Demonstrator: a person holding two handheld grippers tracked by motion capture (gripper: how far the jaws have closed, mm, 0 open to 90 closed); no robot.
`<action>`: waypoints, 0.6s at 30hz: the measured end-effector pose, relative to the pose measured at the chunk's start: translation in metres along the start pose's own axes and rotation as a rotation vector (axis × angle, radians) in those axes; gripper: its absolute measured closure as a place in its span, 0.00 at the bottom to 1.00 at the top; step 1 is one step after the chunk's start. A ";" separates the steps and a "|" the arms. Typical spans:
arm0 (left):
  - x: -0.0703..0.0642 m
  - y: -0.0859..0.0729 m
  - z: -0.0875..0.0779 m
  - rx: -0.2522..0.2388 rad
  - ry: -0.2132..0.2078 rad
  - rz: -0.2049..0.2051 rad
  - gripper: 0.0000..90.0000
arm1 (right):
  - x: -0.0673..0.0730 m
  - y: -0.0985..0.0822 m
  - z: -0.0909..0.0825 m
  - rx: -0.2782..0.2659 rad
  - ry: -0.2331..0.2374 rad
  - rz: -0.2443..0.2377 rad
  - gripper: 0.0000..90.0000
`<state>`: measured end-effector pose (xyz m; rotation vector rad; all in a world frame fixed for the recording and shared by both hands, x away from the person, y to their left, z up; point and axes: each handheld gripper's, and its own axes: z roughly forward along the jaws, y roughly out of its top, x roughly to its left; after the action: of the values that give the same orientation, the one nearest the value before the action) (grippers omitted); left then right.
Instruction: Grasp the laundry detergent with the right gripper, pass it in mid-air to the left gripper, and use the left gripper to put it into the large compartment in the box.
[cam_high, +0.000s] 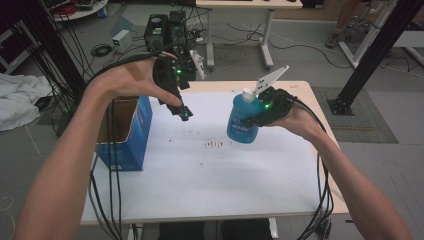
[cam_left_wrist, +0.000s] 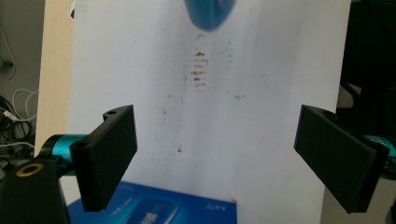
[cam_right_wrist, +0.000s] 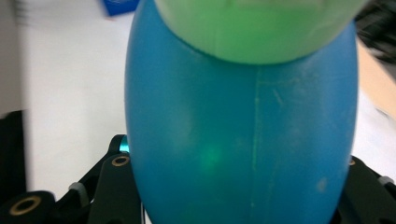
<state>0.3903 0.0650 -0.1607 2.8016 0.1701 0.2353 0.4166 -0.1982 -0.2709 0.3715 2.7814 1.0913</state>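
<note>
Forearms are being shown reaching in from the near edge in the high view, each hand carrying a gripper above the bench (cam_high: 200, 190). A blue plastic bottle (cam_high: 243, 117) with a white cap is being grasped by the right gripper (cam_high: 252, 119); its jaws are being pressed against the bottle's sides, and the bottle is being held upright, lifted clear of the bench surface. In the right gripper view the bottle (cam_right_wrist: 238, 140) is being seen close up between the jaws, with its blue body bulging past them on both sides and a pale green part above it.

The left gripper (cam_high: 184, 114) is being held well apart from the bottle, off to the bottle's left, pointing downward over the bench. Its jaws are being held released, spread wide with nothing between them, as the left gripper view is making plain. In that view the bottle's blue base (cam_left_wrist: 208, 14) is being seen far ahead of the jaws, and a patch of dark smudges (cam_left_wrist: 201, 70) on the white bench cover is lying between the jaws and the bottle.

A blue cardboard box (cam_high: 125, 132), open at the top, is being seen standing on the bench's left edge, just below and outward of the left gripper.
</note>
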 end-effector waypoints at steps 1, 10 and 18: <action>0.000 0.003 0.003 0.001 -0.007 0.007 0.15 | 0.003 0.002 0.002 -0.005 0.028 -0.015 0.52; -0.009 0.028 0.034 -0.019 -0.060 0.046 0.15 | 0.024 0.020 0.021 0.010 0.146 -0.137 0.52; -0.013 0.029 0.054 -0.039 -0.086 0.016 0.15 | 0.032 0.024 0.035 0.016 0.202 -0.205 0.52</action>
<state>0.3898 0.0192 -0.2035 2.7688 0.1211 0.1206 0.3978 -0.1495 -0.2810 -0.0256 2.9208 1.1131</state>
